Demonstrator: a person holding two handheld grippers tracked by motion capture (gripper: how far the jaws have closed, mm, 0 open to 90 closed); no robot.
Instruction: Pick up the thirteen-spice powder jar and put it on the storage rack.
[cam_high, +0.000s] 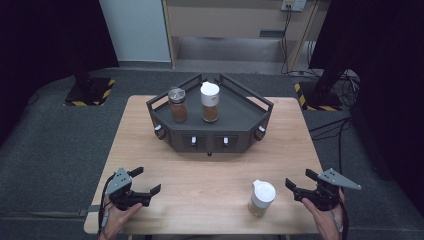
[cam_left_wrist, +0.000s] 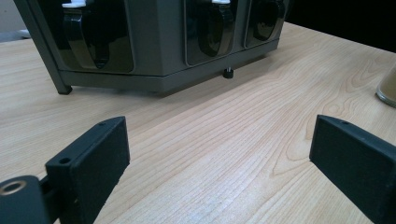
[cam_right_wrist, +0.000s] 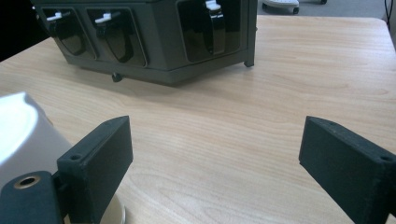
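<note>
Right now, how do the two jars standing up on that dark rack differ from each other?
The left jar has a clear, see-through lid, while the right jar has a solid white cap. The right jar stands taller than the left one. The left jar sits nearer the rack's left rail, the right jar nearer its middle. Both stand upright on the rack's top and hold a brown powder.

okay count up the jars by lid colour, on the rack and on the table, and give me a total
White-lidded jars: 2, one on the rack, one on the table
Clear-lidded jar: 1, on the rack
Total: 3 jars
</note>
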